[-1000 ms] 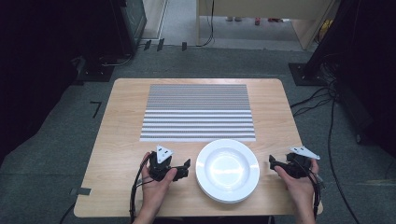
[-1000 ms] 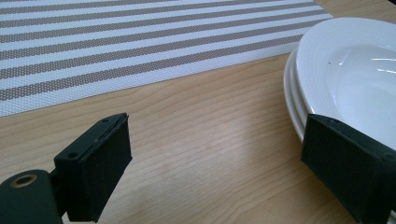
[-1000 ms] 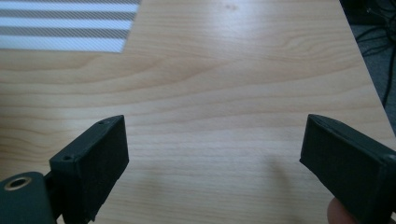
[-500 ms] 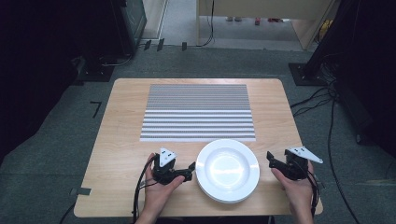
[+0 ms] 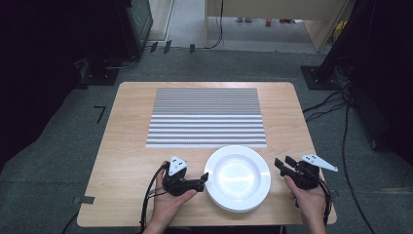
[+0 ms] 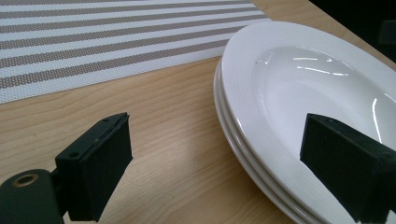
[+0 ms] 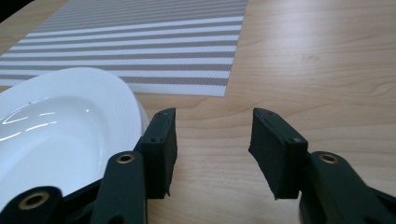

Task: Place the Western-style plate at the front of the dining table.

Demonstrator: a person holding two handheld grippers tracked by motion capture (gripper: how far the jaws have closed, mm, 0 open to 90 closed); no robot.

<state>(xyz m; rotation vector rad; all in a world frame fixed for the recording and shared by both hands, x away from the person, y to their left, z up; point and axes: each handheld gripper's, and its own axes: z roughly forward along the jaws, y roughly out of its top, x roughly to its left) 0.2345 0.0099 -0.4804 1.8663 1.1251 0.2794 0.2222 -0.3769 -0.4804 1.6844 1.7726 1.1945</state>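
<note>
Plates [image 5: 237, 177] stacked at desk [image 5: 126, 146] front edge, just below striped mat [image 5: 207, 117]. Left tool [image 6: 224, 158] gaping astride the rim, right tool [image 7: 212, 144] apart alongside. Approach step; next likely: closing on top rim, lifting level.

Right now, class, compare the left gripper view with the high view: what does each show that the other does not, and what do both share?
The left gripper view alone shows that the plates are a stack: several white rims lie one under another at the edge. One jaw of the open left gripper stands over the top plate's rim, the other over bare wood.

The high view alone shows the right gripper, open beside the stack, both hands, the whole table and the floor.

Both show the white plates, the striped mat and the wooden tabletop.
</note>
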